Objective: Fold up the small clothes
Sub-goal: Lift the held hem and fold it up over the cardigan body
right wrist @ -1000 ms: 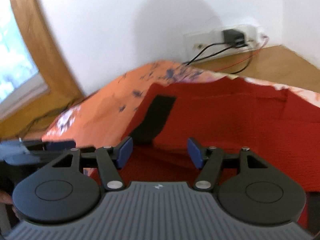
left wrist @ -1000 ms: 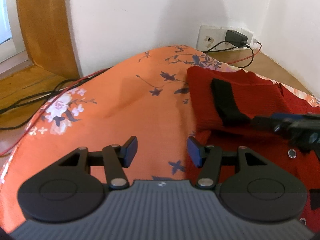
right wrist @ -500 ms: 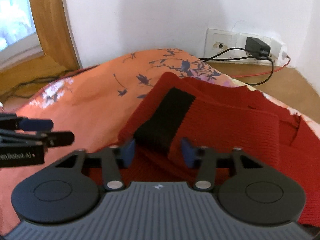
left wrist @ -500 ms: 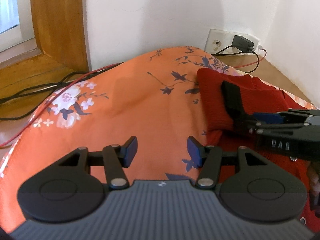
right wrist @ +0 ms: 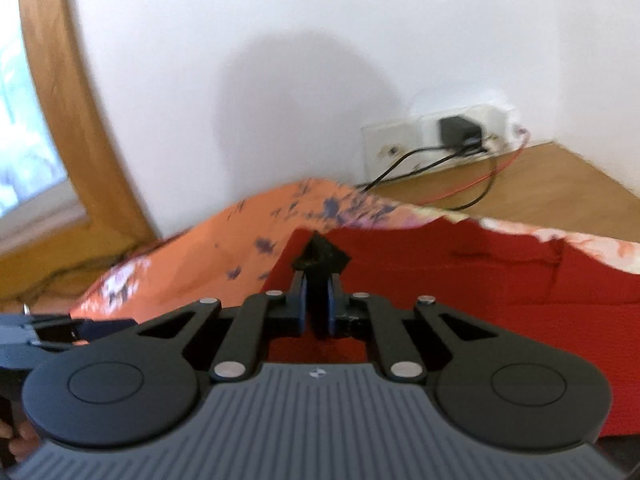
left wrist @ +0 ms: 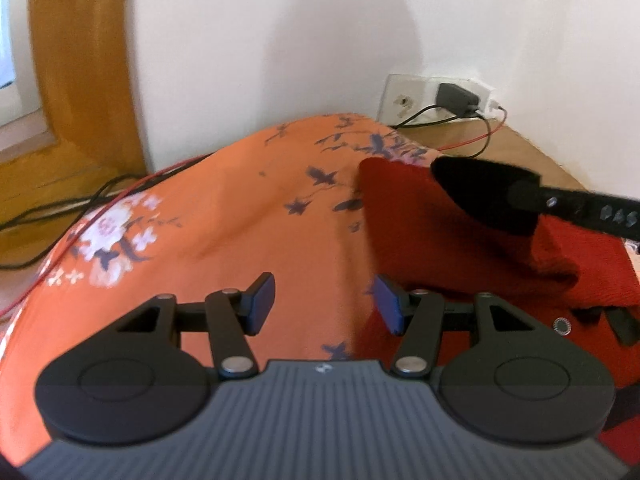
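An orange floral cloth (left wrist: 224,216) covers the work surface and spreads across most of the left wrist view, its white blossoms at the left and dark blue sprigs toward the far end; in the right wrist view it (right wrist: 224,248) shows as a blurred orange slope beyond the garment. A white wall (left wrist: 280,40) stands behind, with a wooden frame (left wrist: 80,60) at the left. The red knit (left wrist: 404,216) lies on the right part of the cloth, and part of it is lifted clear of the rest, casting a shadow underneath; in the right wrist view it (right wrist: 460,272) fills the right half, with a seam line across it. The left gripper (left wrist: 324,304) hovers over bare cloth at the knit's near left edge, its blue-padded fingers wide apart and holding nothing. The right gripper (right wrist: 317,310) is clamped on the knit's black band (right wrist: 320,258), pads pressed against it from both sides; from the left wrist the band (left wrist: 480,196) hangs raised at the tip of that gripper. A wall socket (left wrist: 400,100) with a black plug (left wrist: 456,98) sits in the far corner, black and red cables (left wrist: 476,136) trailing from it. A small metal snap (left wrist: 561,325) shows on the knit's near part
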